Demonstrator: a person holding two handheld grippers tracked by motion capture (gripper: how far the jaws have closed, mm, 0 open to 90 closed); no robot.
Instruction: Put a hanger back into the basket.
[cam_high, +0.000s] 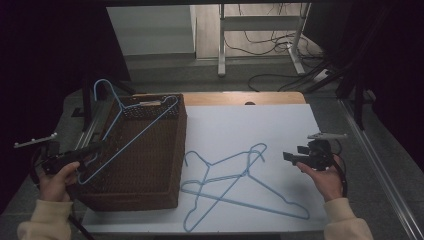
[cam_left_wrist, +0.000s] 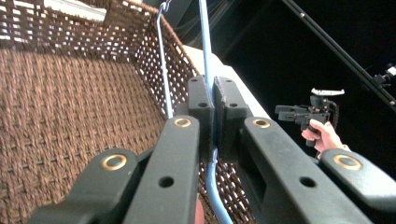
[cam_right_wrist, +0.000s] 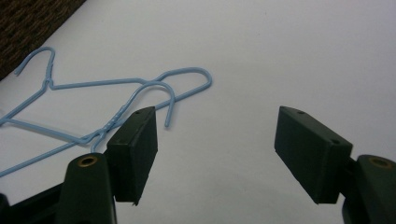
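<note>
At the left, the left gripper (cam_high: 87, 150) is seen pinching a blue wire hanger (cam_high: 131, 134), its jaws pressed together on the thin wire at the near corner of the frame. The hanger is held tilted over the woven brown basket (cam_high: 150, 190), its hook raised at the far left above the rim. The step in hand is judged to be laying it inside the basket: the frame is best lowered flat and the hook tucked inside the rim before the wire is let go, since thin smooth wire can pivot in a flat-padded grip and snag on the coarse open weave. Further right, two more blue hangers (cam_high: 235, 185) are found overlapping on the smooth pale table (cam_high: 280, 125), their wires crossed. At the far right, the right gripper (cam_high: 290, 157) is held above the table, jaws spread wide, nothing between them.
</note>
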